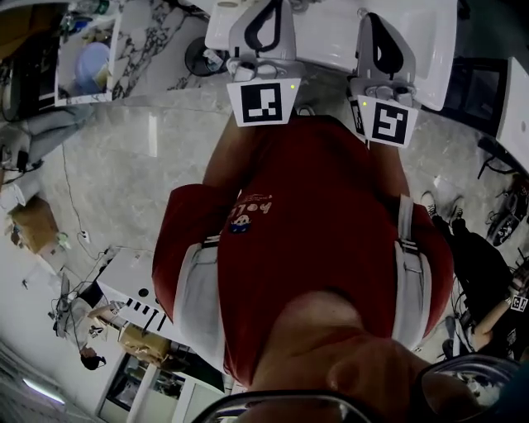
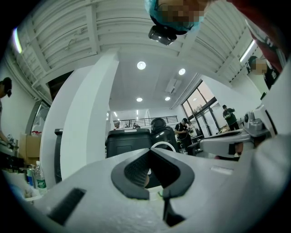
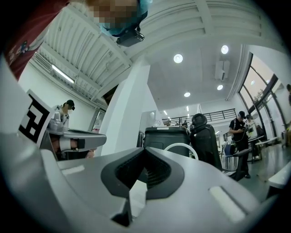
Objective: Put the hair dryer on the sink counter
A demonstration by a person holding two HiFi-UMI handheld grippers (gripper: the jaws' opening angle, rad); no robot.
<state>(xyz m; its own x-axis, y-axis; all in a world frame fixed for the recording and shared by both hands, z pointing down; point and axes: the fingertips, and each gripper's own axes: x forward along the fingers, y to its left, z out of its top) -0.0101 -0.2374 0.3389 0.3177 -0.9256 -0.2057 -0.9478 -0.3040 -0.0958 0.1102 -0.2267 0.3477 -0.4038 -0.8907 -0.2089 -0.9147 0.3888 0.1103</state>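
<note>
Head view: the left gripper (image 1: 266,21) and right gripper (image 1: 382,41) are held up side by side just past the person's red shirt (image 1: 314,248).
Left gripper view: its jaws are clenched on nothing, facing a black bin (image 2: 128,142) far off.
Right gripper view: its jaws are clenched too, empty, with the same bin ahead.
No view shows the hair dryer, so its place relative to either gripper cannot be told

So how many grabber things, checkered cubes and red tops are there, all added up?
White plastic hand-held grippers: 2, the left hand-held gripper and the right hand-held gripper
Black-and-white square marker cubes: 2, one on the left, one on the right
Red fabric top: 1
Total: 5
</note>
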